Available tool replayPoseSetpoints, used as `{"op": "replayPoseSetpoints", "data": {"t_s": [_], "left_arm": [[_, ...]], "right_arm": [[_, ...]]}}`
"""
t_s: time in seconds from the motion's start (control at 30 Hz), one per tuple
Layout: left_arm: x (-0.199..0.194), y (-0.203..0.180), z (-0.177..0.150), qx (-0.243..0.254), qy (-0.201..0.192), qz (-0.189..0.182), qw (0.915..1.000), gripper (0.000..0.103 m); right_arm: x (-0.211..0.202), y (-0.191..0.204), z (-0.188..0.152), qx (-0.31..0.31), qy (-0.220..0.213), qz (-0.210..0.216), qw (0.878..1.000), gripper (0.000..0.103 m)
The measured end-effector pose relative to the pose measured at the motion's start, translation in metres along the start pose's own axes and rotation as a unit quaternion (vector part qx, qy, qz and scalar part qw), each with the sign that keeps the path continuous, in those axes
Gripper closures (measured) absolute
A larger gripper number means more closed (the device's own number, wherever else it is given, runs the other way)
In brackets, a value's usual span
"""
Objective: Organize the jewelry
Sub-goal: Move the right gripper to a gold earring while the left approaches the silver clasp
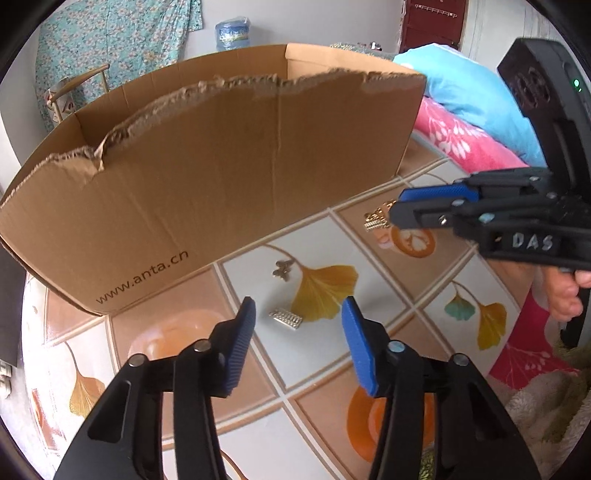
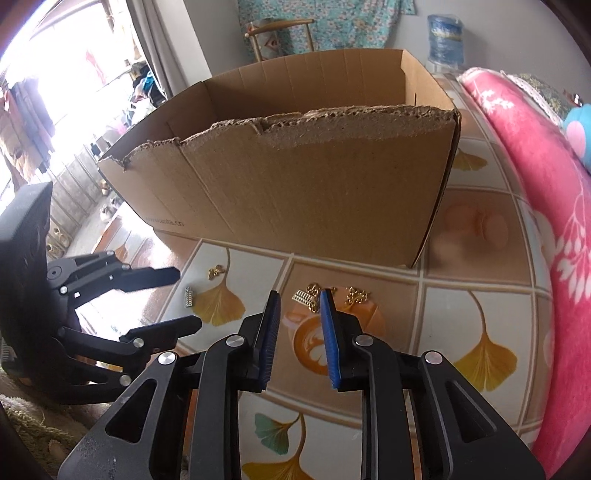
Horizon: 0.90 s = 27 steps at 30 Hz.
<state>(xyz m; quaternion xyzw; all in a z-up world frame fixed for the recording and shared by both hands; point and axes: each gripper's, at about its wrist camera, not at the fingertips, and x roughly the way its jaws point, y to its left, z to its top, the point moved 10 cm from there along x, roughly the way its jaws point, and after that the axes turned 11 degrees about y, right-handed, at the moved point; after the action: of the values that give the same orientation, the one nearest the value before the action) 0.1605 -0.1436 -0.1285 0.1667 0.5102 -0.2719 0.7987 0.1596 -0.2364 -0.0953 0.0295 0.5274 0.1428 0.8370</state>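
Ribbed blue-padded left gripper (image 1: pixel 298 314), jaws wide, silver comb-shaped clip (image 1: pixel 285 318) between them. Right gripper (image 2: pixel 298 306), jaws narrow, empty; gold trinkets (image 2: pixel 314 295) just ahead; torn cardboard box (image 2: pixel 295 184) beyond.

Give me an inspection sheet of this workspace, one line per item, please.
Surface: patterned cloth with ginkgo-leaf squares.
Job's things: silver bar piece and butterfly piece ahead of the left gripper; gold jewelry cluster ahead of the right gripper; all lie outside the cardboard box, which has a torn top edge.
Clutter: nothing seen.
Grippers: left gripper open, empty; right gripper open, empty.
Cables: nothing seen.
Surroundings: pink blanket, blue pillow, chair, water jug.
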Motion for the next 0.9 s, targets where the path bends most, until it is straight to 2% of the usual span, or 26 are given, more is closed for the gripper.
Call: {"op": "replayPoseSetpoints", "data": {"t_s": [0.37,0.6,0.8,0.9], "left_arm": [[0.003,0.01,-0.001,0.01,-0.007,0.01,0.9999,0.089],[0.0,0.012,-0.007,0.012,-0.006,0.012,0.9998,0.09],[-0.001,0.012,-0.009,0.007,-0.004,0.013,0.9999,0.09],[-0.001,0.012,-0.009,0.006,-0.004,0.014,0.9999,0.09]], "right_arm": [[0.002,-0.003,0.003,0.002,0.001,0.01,1.0,0.083],[0.006,-0.002,0.008,-0.011,0.0,0.001,1.0,0.083],[0.012,0.002,-0.001,-0.016,0.017,0.005,1.0,0.083],[0.015,0.007,-0.007,-0.022,0.029,0.008,0.999,0.09]]}}
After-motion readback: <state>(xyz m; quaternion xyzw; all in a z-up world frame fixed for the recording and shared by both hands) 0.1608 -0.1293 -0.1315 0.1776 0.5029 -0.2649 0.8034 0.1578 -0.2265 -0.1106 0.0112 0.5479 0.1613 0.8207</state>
